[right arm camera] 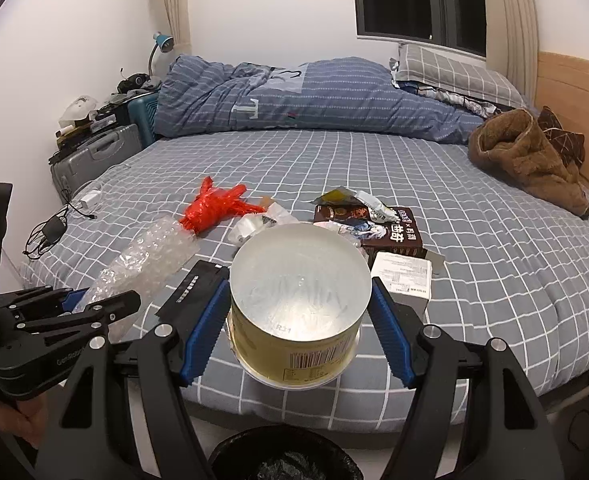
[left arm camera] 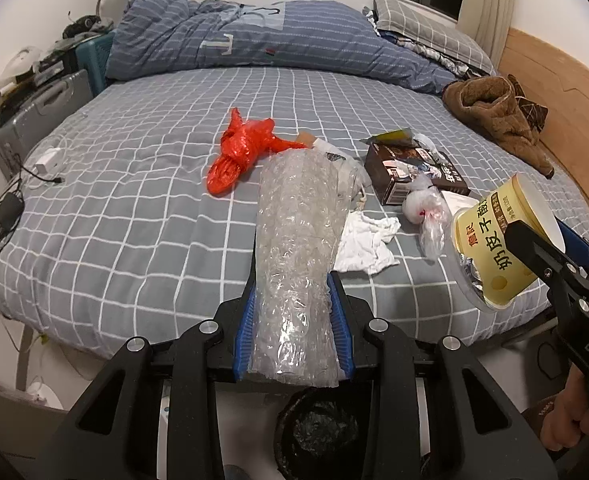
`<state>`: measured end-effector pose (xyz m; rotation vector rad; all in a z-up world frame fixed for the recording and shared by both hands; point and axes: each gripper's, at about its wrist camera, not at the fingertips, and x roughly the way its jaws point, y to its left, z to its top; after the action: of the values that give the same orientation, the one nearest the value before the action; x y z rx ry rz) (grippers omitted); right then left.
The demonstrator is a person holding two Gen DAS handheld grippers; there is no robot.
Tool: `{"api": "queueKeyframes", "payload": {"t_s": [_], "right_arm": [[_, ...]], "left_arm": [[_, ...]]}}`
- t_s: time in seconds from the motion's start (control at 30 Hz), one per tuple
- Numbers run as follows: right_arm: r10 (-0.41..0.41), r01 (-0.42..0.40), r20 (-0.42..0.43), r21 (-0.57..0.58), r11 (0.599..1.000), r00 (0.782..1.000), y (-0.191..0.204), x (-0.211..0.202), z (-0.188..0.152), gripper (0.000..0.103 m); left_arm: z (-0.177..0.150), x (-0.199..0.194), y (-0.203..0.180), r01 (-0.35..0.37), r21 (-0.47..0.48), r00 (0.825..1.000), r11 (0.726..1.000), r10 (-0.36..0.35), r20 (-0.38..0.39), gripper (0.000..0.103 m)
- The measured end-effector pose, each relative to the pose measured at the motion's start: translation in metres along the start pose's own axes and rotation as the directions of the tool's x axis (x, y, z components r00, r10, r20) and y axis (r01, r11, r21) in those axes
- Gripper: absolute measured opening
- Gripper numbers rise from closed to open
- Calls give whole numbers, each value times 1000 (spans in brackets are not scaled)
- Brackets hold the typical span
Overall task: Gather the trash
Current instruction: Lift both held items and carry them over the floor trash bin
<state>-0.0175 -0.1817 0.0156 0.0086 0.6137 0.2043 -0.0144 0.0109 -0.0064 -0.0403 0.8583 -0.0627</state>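
- My left gripper (left arm camera: 292,312) is clamped on a roll of bubble wrap (left arm camera: 294,248), my right gripper (right arm camera: 300,312) on a yellow tub (right arm camera: 300,300), both held above the black bin (right arm camera: 284,462) for dropping, I judge.
- More trash lies on the bed (left arm camera: 134,208): red bag (left arm camera: 242,148), brown box (left arm camera: 410,172).
- Only the left view shows the tub's printed side; only the right shows its base.

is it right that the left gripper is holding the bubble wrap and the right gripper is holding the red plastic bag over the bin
Not quite. The right gripper holds the yellow tub, not the red plastic bag, which lies on the bed, as the right wrist view shows. The left gripper does hold the bubble wrap, with the bin below.
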Motion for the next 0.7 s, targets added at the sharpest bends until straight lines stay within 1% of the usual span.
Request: {"api": "queueKeyframes", "payload": {"t_s": [0.53,0.7], "right_arm": [[0,0,-26,2,1000,1000,14,-28,-27,67],[4,-3,-40,3,1000,999,18,-35,-35,67]], "left_arm": [[-38,-23,9,2,-24,1000,1000,-2,-19,33],[-52,-28,8,7,-17,999,1000,-7,-33,33]]}}
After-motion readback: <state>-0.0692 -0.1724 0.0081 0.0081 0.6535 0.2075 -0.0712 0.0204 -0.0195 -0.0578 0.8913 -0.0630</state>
